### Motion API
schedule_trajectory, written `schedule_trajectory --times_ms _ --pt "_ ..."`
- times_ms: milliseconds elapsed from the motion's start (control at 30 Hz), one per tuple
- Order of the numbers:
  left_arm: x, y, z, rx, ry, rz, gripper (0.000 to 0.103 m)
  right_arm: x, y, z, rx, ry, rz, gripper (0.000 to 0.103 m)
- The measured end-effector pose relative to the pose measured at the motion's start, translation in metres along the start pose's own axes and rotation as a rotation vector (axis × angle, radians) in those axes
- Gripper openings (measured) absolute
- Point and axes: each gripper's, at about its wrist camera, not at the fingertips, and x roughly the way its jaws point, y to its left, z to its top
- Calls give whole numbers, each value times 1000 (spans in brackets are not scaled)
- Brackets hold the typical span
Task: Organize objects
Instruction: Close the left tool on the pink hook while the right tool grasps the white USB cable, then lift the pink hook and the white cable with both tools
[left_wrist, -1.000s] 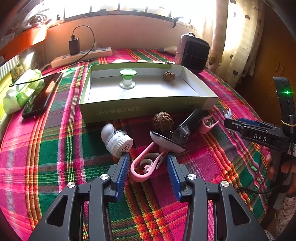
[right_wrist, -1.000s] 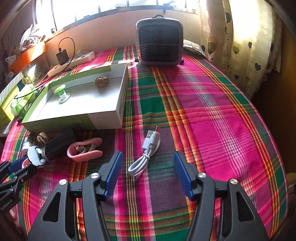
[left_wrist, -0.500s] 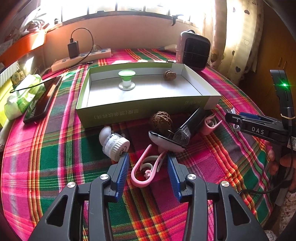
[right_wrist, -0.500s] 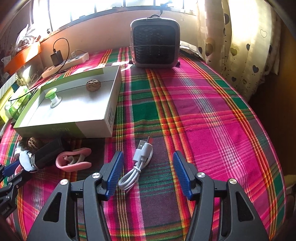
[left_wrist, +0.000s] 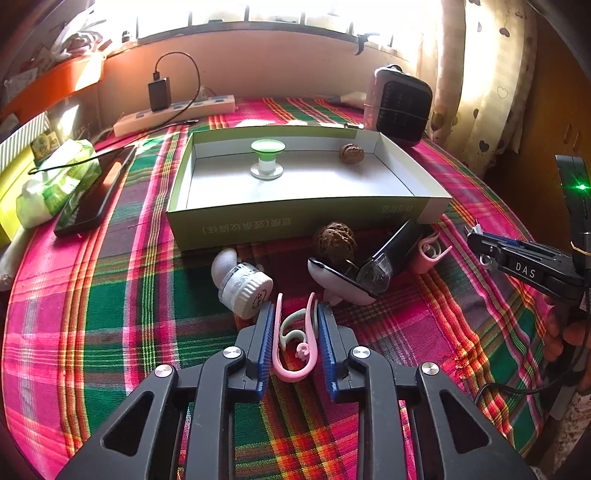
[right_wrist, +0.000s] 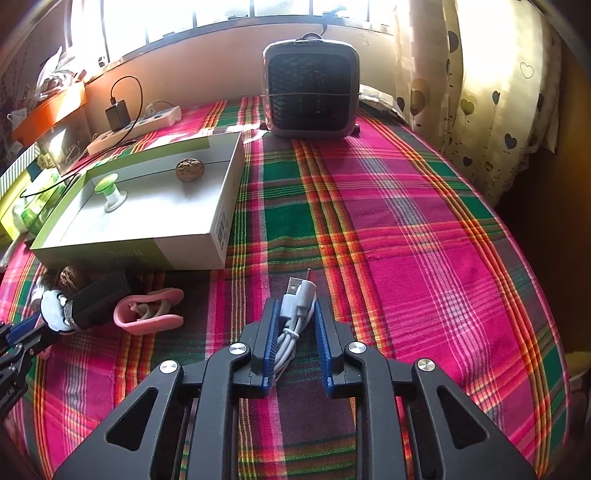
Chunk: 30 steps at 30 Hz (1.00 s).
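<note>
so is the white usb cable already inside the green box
No, the white usb cable lies on the plaid cloth between the right tongs, outside the green box.

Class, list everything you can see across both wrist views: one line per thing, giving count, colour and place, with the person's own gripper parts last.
Box: 1, green-sided, mid-table, open.
Spool: 1, green and white, inside box.
Walnut: 2, brown; one inside box, one in front of it.
Pink clip: 2; one between left fingers, one on cloth by the box.
USB cable: 1, white, coiled, between right fingers.
White bottle: 1, lying in front of box.
Black device: 1, leaning near front walnut.
Fan: 1, grey, far edge.
Power strip: 1, white, by wall.
Phone: 1, black, left of box.
Left gripper: shut on clip.
Right gripper: shut on cable.
</note>
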Motion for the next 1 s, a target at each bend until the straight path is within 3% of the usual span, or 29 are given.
schedule_trajectory --times_ms 633,1000 --pt "-2 -2 -3 -8 -2 13 21 -14 29 -13 -93 1 104 19" --pt "-3 -5 -4 -4 -3 37 21 -14 41 -18 -123 6 119 19"
